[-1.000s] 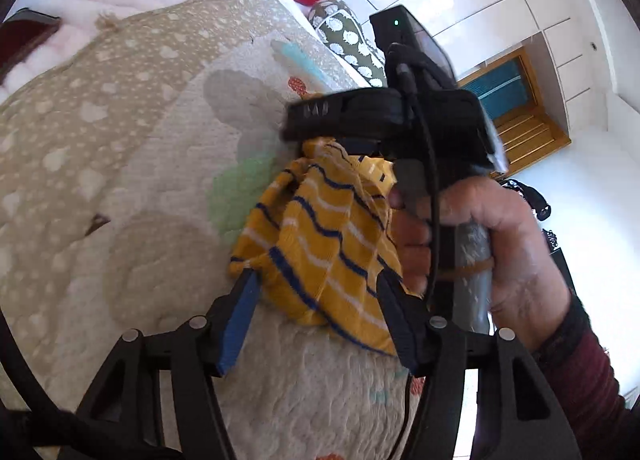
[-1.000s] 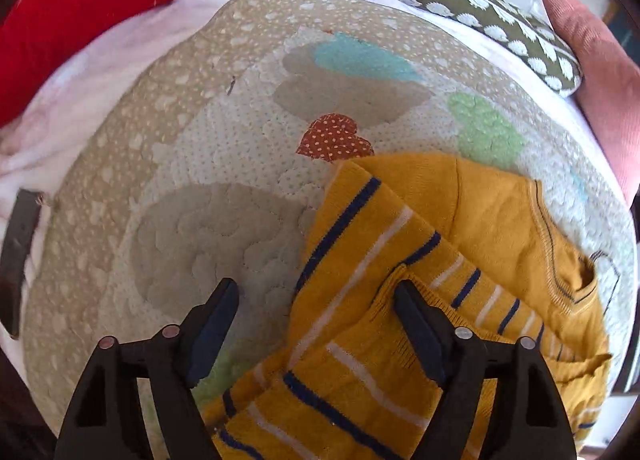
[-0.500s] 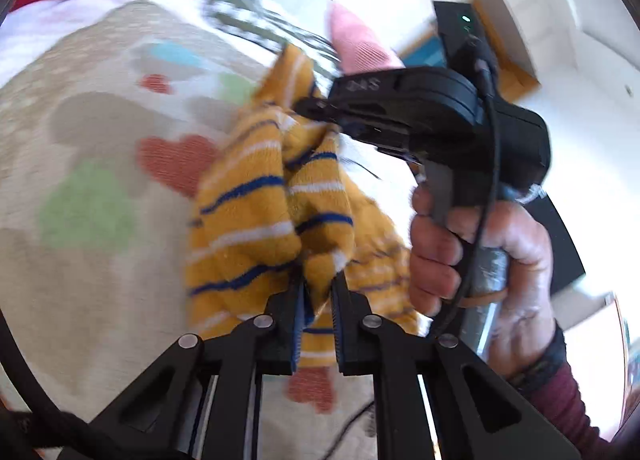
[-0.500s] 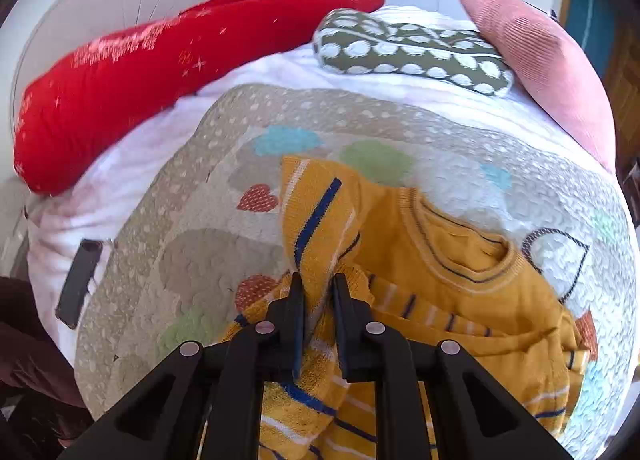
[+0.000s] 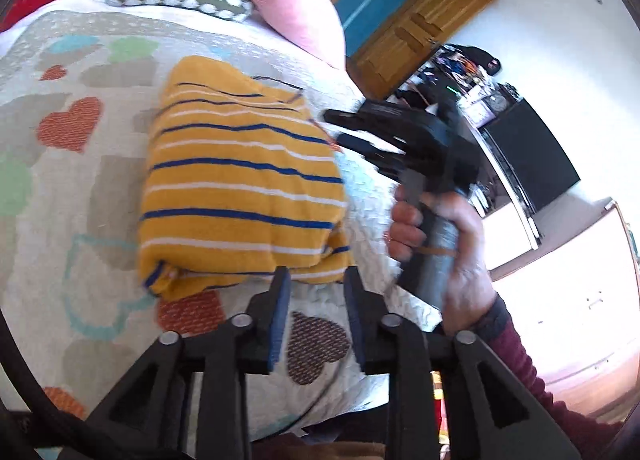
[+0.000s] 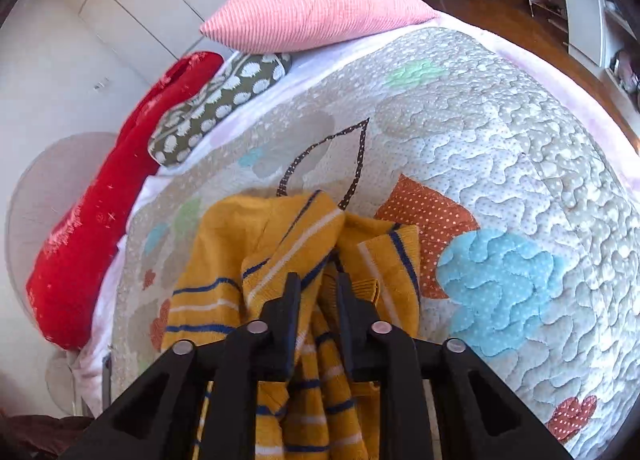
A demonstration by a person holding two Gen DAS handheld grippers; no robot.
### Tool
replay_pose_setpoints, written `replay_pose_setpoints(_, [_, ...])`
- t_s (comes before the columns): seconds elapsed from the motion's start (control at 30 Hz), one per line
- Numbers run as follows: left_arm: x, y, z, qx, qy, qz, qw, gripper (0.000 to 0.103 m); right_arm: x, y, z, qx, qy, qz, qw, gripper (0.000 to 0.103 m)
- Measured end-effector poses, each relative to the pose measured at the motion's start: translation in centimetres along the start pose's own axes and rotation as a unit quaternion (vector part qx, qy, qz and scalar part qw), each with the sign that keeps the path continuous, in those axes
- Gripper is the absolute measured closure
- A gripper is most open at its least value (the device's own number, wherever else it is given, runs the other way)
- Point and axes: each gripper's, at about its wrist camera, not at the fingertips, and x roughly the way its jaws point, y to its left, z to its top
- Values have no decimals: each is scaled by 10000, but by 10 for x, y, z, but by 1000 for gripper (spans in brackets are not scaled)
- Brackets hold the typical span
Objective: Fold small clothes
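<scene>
On the quilt (image 5: 100,187), mid-bed: small sweater (image 5: 240,187), mustard yellow knit w/ thin blue + white stripes, folded into a rough rectangle, plain yellow end toward the pillows. Near edge bunched; a blue-trimmed hem sticks out at the near-left corner.

Left gripper (image 5: 314,300): jaws have just been opening, now a narrow gap. Fingertips sit at the sweater's near edge; quilt shows between the pads, no cloth pinched as far as I can tell. Blurry frame.

Right gripper (image 6: 314,288): also just been opening, gap still narrow. Right wrist view shows rumpled sweater folds running between and under the fingers (image 6: 286,320); can't tell if the pads still press on the knit. In the left wrist view it sits just off the sweater's right edge, held by a hand (image 5: 440,244) w/ dark red sleeve.

Toward the head edge of the bed: pink pillow (image 6: 316,11), green spotted pillow (image 6: 216,107), red cushion (image 6: 104,211), all well apart from the sweater.
</scene>
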Motion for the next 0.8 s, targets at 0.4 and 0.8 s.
replay_pose_setpoints(0.4, [-36, 41, -27, -819, -268, 508, 9950, 69, -3, 48, -71, -1204, 342, -208, 9919, 90])
replay_pose_setpoints(0.8, [21, 29, 28, -365, -42, 634, 9973, 64, -26, -32, -105, -108, 684, 428, 9967, 97])
